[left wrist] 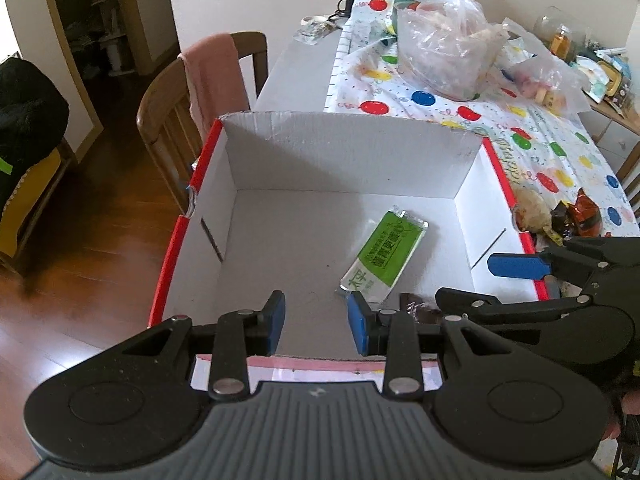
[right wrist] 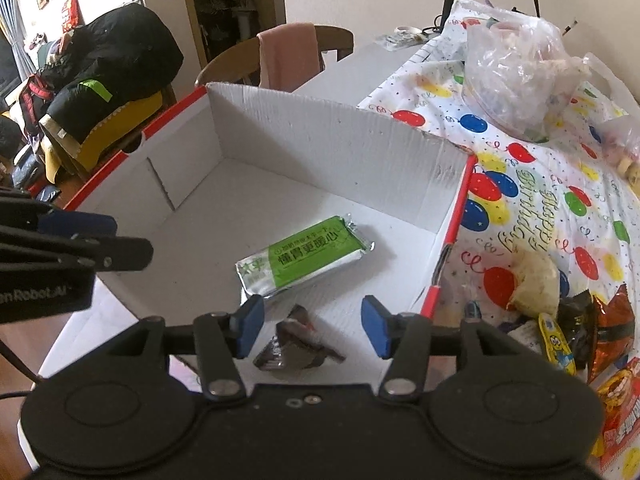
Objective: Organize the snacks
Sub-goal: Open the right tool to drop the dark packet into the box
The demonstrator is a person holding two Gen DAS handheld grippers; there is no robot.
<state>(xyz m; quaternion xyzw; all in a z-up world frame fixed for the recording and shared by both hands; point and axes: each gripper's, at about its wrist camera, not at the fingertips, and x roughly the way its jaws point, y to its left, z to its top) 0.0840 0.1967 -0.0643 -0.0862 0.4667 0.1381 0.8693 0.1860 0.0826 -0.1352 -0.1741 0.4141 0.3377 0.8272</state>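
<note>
Now your right gripper [right wrist: 312,326] hangs open over a dark wrapper [right wrist: 294,346] lying free inside the white box [right wrist: 320,148], beside the green packet [right wrist: 304,258]. Your left gripper [left wrist: 316,322] gapes empty. Most snacks [right wrist: 576,320] wait outside on the balloon cloth [right wrist: 540,216].

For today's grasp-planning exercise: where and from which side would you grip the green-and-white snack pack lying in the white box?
Grip the green-and-white pack across its narrow width, near the middle, coming straight down from above. It lies flat on the floor of the box, long and slim, with clear space along both long edges for the fingers.
</note>
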